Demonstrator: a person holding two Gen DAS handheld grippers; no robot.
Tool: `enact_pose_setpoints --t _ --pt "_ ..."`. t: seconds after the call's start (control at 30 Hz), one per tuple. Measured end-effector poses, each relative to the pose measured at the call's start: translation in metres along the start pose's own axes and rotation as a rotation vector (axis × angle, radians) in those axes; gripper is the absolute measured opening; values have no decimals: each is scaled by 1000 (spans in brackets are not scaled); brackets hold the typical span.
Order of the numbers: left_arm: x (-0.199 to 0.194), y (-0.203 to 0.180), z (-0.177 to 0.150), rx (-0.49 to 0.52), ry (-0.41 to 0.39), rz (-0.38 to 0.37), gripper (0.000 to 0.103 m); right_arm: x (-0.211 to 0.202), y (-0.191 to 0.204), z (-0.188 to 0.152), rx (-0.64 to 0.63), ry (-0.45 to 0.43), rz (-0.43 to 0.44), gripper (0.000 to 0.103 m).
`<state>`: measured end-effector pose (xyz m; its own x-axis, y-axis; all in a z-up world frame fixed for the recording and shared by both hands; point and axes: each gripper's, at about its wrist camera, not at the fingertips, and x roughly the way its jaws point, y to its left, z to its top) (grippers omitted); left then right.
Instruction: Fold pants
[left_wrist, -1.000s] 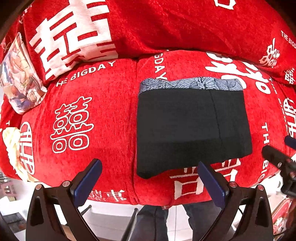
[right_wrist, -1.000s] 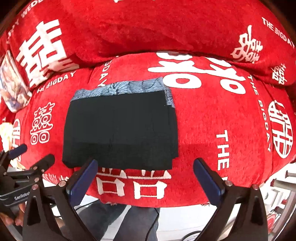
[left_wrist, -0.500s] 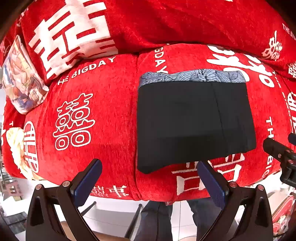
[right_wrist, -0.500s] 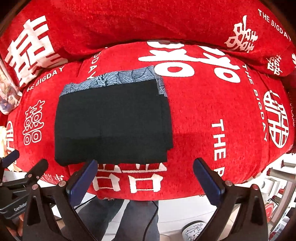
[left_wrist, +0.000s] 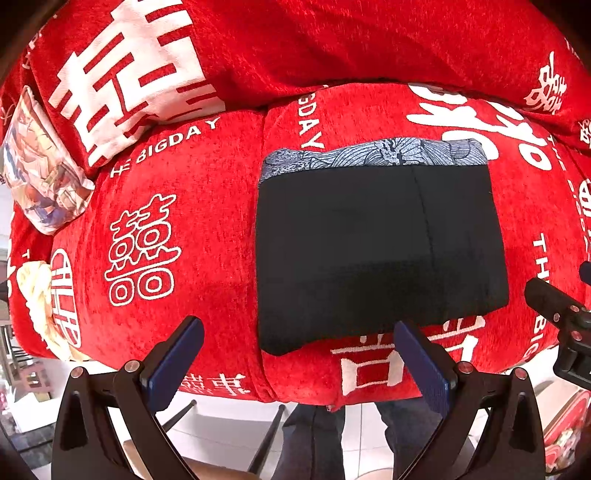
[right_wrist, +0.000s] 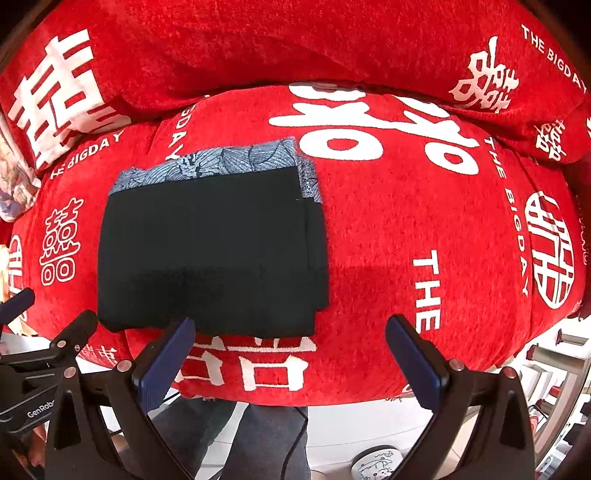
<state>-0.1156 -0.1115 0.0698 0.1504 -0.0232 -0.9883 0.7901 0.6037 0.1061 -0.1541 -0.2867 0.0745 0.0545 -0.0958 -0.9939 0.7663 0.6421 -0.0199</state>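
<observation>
The black pants (left_wrist: 376, 251) lie folded into a flat rectangle on the red sofa seat, a blue patterned band (left_wrist: 373, 157) showing along the far edge. They also show in the right wrist view (right_wrist: 210, 254). My left gripper (left_wrist: 295, 354) is open and empty, held above the sofa's front edge, just near the pants' front left corner. My right gripper (right_wrist: 288, 350) is open and empty, held near the pants' front right corner. Neither touches the cloth.
The red sofa cover (left_wrist: 166, 206) carries white characters and lettering. A printed cushion (left_wrist: 40, 173) leans at the far left. The person's legs (right_wrist: 258, 435) and tiled floor show below the seat edge. The other gripper (left_wrist: 561, 321) shows at the right.
Both grippers have drawn back and up from the folded pants over the last second. The pants have not moved.
</observation>
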Motion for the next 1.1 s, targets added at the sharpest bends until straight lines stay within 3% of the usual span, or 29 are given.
enact_pose_setpoints --t 1.1 --pt "2 0 11 -11 -13 -38 103 8 11 9 -28 16 -2 103"
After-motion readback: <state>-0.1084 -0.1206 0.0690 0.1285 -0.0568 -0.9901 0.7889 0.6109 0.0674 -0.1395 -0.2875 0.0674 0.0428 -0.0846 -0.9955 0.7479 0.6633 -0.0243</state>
